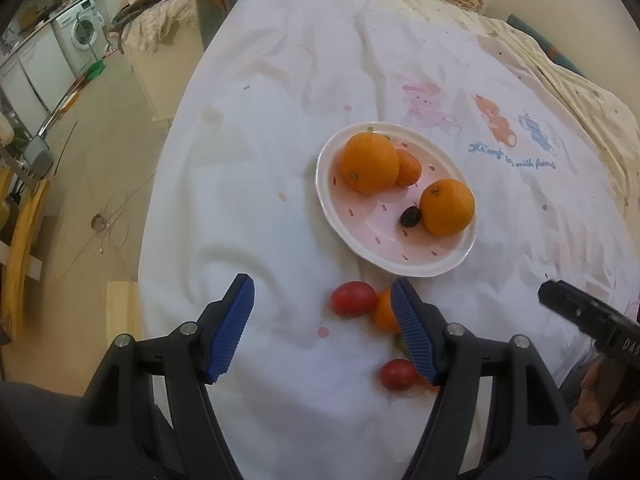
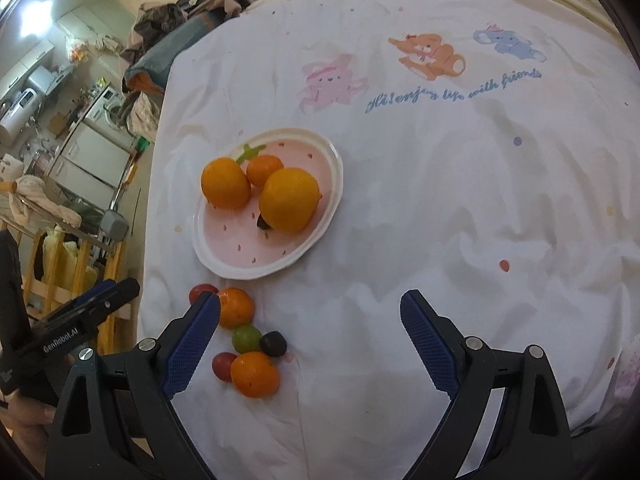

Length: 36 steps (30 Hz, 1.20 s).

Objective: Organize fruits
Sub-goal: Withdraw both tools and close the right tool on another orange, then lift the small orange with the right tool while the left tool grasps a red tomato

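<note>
Loose fruit cluster being approached on bedsheet just short of plate, nearer L gripper than R gripper, both being held open, empty.

Two wrist views angled steeply down, close, sharing plate

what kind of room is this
Probably a small lived-in home, a studio-style room. The fruit plate sits on a bed-like surface under a white cartoon-bear sheet, with a washing machine and piled clothes in the background.
</note>
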Motion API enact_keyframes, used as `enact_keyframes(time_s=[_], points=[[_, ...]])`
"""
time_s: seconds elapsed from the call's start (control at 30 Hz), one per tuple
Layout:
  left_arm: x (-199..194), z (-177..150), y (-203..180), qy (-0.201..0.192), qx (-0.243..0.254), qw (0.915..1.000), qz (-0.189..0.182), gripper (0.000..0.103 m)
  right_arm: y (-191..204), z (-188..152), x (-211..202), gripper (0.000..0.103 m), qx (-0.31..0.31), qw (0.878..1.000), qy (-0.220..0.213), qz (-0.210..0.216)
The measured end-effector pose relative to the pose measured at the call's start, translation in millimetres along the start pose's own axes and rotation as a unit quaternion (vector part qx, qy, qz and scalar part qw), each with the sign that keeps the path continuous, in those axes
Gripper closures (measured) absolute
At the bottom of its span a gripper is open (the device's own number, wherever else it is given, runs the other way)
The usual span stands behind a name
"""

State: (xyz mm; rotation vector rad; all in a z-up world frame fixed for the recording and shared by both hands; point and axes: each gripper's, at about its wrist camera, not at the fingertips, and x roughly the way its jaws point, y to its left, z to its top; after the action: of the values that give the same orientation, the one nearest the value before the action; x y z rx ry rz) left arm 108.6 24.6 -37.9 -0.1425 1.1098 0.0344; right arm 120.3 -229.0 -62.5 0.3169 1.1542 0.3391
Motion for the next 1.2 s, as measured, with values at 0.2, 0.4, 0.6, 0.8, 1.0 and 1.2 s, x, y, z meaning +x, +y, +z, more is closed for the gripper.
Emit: enact_keyframes(time_s=[0.2,0.4,0.6,0.8,1.0,1.2], points=[[5,-1,1,0.003,-0.004,1.0,0.008,0.035,-2,-4,14,0.009,0.016,0.999,0.028,0.016],[8,1,4,0.01,-0.017,0.9998,0.0,0.035,-9,-8,36,0.013,0.05,0.993,0.085,0.063],[16,3,6,0.028,-0.029,0.9992,-0.004,0.035,16,-27,63,0.03,0.019,0.981,0.162,0.105],[14,3,9,0.027,-0.037,0.9989,-0.005,0.035,33,-44,85,0.036,-0.007,0.976,0.199,0.09],[16,2,13,0.029,-0.043,0.9987,-0.004,0.035,42,-47,86,0.059,-0.038,0.979,0.19,0.064],[15,2,19,0.03,-0.049,0.9983,0.001,0.035,44,-43,69,0.06,-0.057,0.979,0.183,0.074]])
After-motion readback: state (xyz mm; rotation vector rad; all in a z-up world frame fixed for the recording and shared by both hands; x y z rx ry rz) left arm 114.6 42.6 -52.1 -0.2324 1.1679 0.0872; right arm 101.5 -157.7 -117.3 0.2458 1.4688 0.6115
